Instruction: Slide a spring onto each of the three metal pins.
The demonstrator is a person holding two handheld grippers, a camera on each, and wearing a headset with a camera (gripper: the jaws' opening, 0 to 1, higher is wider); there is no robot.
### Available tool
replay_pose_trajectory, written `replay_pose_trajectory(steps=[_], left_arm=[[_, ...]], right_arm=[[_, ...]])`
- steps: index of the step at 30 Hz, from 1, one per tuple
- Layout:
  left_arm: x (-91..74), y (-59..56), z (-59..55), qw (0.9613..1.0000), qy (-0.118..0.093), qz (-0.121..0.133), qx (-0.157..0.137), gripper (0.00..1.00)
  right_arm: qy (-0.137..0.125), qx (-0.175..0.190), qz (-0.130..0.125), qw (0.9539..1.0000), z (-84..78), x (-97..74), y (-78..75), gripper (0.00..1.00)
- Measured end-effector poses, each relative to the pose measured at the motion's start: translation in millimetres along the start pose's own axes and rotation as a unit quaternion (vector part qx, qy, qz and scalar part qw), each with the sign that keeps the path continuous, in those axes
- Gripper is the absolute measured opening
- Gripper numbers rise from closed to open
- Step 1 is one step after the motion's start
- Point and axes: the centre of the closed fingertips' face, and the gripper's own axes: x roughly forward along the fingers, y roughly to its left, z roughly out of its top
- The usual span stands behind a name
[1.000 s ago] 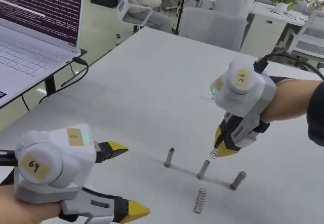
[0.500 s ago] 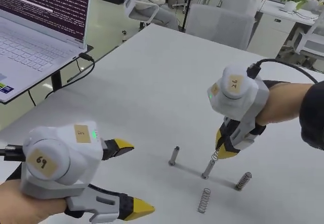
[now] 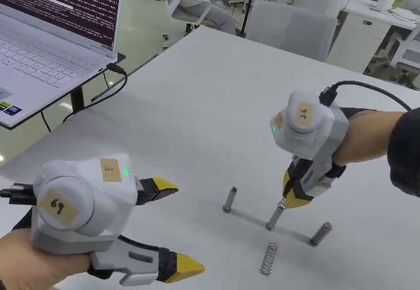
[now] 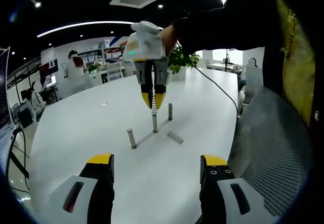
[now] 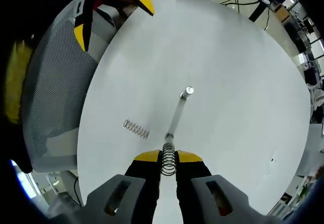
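Note:
Three metal pins stand on the white table (image 3: 197, 93). The left pin (image 3: 229, 199) (image 4: 131, 138) is bare. My right gripper (image 3: 292, 198) (image 4: 153, 100) is shut on a small spring (image 3: 282, 204) (image 5: 168, 159), holding it at the top of the tilted middle pin (image 3: 274, 218) (image 5: 177, 113). The right pin (image 3: 320, 233) (image 4: 170, 111) has a spring around it. A loose spring (image 3: 268, 258) (image 5: 136, 128) (image 4: 174, 137) lies flat in front of the pins. My left gripper (image 3: 174, 227) (image 4: 158, 160) hovers open at the near left, holding nothing.
An open laptop (image 3: 39, 41) sits on a separate desk at the left, with a black cable (image 3: 108, 90) hanging by the table edge. Office chairs (image 3: 289, 27) and seated people are beyond the table's far end.
My right gripper has brought the spring left and down until it meets the top of the middle pin. The left gripper has stayed open in about the same place.

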Motion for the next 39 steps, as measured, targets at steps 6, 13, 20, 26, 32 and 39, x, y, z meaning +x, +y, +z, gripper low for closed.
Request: replay_pose_trajectory(steps=[6,13,20,26,32,39], left_arm=[[0.9,0.5,-2.0,1.0000,0.002,-0.001,-0.002,0.64],[3.1,-1.3,-0.9,1.0000,0.001,-0.007,-0.002,0.63],[4.3,-2.4,0.5,0.9999,-0.001,-0.011,-0.003,0.62],[2.0,-1.3,-1.5,0.9999,-0.001,-0.009,-0.006,0.61],[1.8,-2.0,-2.2,0.9999,0.000,-0.008,-0.006,0.61],[1.6,-2.4,-2.9,0.9999,0.002,-0.010,-0.008,0.61]], right_arm=[[0.001,-0.001,0.003,1.0000,1.7,2.1,-0.9,0.08],[0.008,-0.005,0.003,1.0000,0.2,1.6,-0.2,0.08],[0.010,-0.006,0.003,0.9999,-1.0,2.2,-0.1,0.08],[0.011,-0.004,0.006,0.9999,-0.6,6.1,-0.3,0.08],[0.013,-0.004,0.010,0.9999,-1.0,13.4,1.2,0.08],[0.012,0.001,0.015,0.9998,-0.3,21.4,1.4,0.08]])
